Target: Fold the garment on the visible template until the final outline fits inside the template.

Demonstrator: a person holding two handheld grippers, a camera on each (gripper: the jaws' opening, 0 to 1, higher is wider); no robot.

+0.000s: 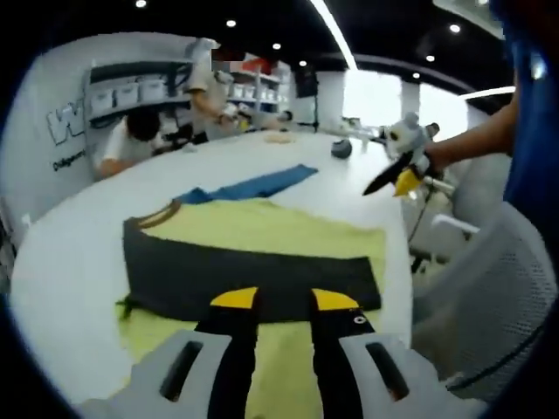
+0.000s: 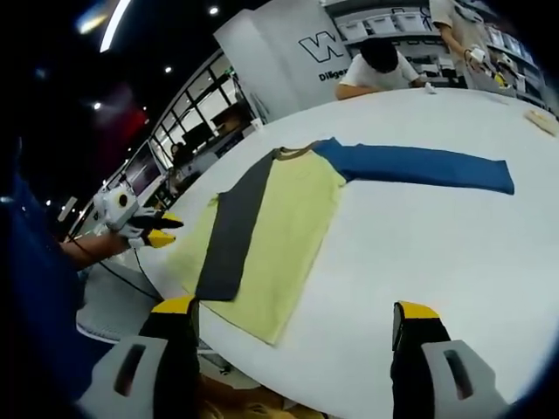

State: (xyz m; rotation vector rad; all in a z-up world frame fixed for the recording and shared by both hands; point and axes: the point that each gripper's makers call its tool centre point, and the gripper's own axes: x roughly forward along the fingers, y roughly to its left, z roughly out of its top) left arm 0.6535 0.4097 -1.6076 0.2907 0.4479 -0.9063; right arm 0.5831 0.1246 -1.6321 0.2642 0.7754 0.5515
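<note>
White round worktop (image 2: 437, 262) in a bright lab, shelves and a couple of people at the far side. On it lies the garment (image 2: 279, 227), a yellow shirt with a dark grey sleeve folded lengthwise across the body and a blue sleeve (image 2: 419, 166) sticking straight out sideways from the collar end. Its long axis runs from the near edge away toward the collar. Left hand-held gripper (image 1: 284, 301) hovers right over the hem, jaws slightly parted, holding nothing. Right hand-held gripper (image 2: 297, 319) sits off the hem corner, jaws wide apart, empty.

Yellow garment (image 2: 284, 231) flat; blue sleeve (image 2: 419, 166) outstretched
</note>
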